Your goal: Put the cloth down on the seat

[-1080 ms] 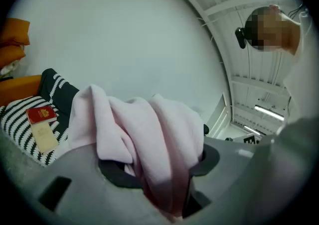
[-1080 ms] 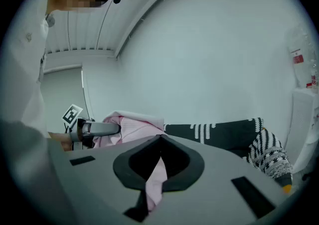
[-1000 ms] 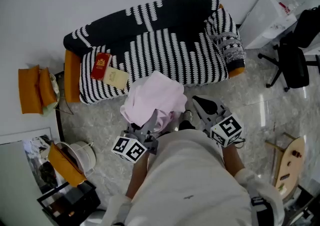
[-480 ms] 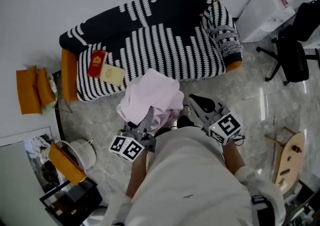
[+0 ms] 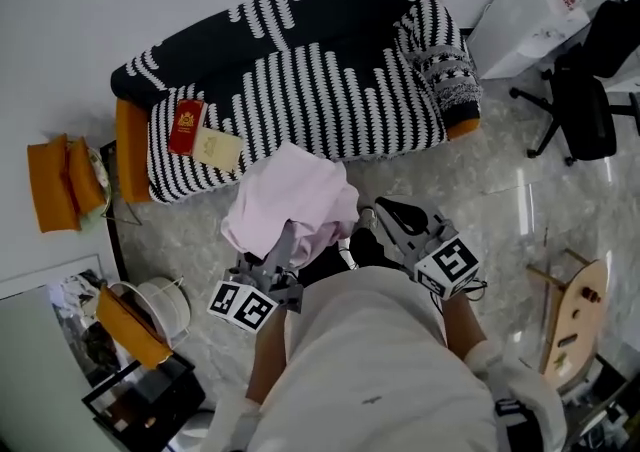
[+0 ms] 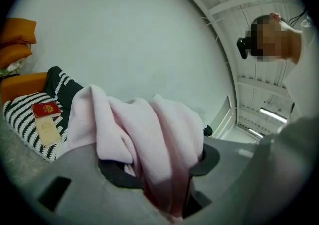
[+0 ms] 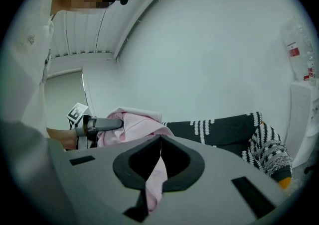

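Holds the pink cloth (image 5: 288,202) in both tools, raised off the floor (image 5: 190,230) just short of the sofa (image 5: 300,70) and not yet touching the seat (image 5: 340,115). Clamps a thick, bunched fold in the left gripper (image 6: 160,171), jaws propped part-way apart by the bulk of fabric and pressing on it from both sides. Pinches only a thin strip of the same cloth in the right gripper (image 7: 159,164), jaws pressed nearly together, strip hanging down through the gap. Sets the two holds close together, probably to gather the loose fabric into one bundle and stop an edge from dragging on the floor. Judged as the approach step: cloth near the sofa, release not begun. For the next move, bring the bundle forward over the striped cover, lower until the fabric rests on the cushion, then spread both pairs of jaws. Aim for the bare middle or right part of the seat; avoid the left end, occupied by a red booklet (image 5: 186,128) and a cream card (image 5: 217,150) lying just beside it. Cannot confirm from the head view how much cloth hangs below the grippers, hidden there by the person's torso (image 5: 380,360). Expect soft, limp handling: likely to slump and spread on release.
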The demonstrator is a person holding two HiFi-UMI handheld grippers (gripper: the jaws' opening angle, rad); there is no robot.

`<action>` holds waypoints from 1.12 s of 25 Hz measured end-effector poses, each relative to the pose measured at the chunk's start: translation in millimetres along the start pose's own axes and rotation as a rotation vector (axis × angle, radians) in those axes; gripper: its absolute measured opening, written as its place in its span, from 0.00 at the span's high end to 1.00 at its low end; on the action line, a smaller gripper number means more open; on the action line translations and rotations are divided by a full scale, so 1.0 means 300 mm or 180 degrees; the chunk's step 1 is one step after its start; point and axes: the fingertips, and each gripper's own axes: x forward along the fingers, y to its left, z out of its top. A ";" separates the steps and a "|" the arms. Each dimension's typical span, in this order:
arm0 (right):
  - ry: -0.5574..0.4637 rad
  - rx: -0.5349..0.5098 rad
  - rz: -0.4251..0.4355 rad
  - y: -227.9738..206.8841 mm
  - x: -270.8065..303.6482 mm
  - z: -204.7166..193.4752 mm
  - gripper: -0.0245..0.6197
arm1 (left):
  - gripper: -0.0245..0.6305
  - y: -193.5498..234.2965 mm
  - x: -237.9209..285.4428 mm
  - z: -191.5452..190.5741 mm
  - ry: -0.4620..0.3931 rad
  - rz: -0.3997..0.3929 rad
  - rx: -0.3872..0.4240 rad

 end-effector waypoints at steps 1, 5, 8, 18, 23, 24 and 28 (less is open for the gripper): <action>0.0012 0.0010 0.0000 -0.001 -0.001 -0.002 0.95 | 0.64 0.000 0.005 0.000 0.0017 -0.0002 0.0006; 0.0035 0.0055 -0.0037 -0.014 0.013 -0.003 0.95 | 0.64 0.004 0.041 0.008 0.0069 -0.0051 0.0019; 0.0045 0.0063 -0.0048 -0.015 0.048 0.004 0.95 | 0.64 0.027 0.064 0.028 0.0078 -0.0087 0.0016; -0.0036 0.0072 -0.0057 -0.019 0.250 0.126 0.95 | 0.64 0.166 0.152 0.162 0.0074 -0.0223 0.0059; -0.0070 0.0059 -0.0043 -0.018 0.381 0.197 0.95 | 0.64 0.242 0.213 0.244 0.0067 -0.0300 0.0123; -0.0075 0.0050 -0.0039 -0.020 0.406 0.210 0.95 | 0.64 0.256 0.224 0.262 0.0070 -0.0303 0.0114; -0.0096 0.0013 -0.0085 -0.036 0.495 0.254 0.95 | 0.64 0.320 0.265 0.329 0.0069 -0.0357 0.0100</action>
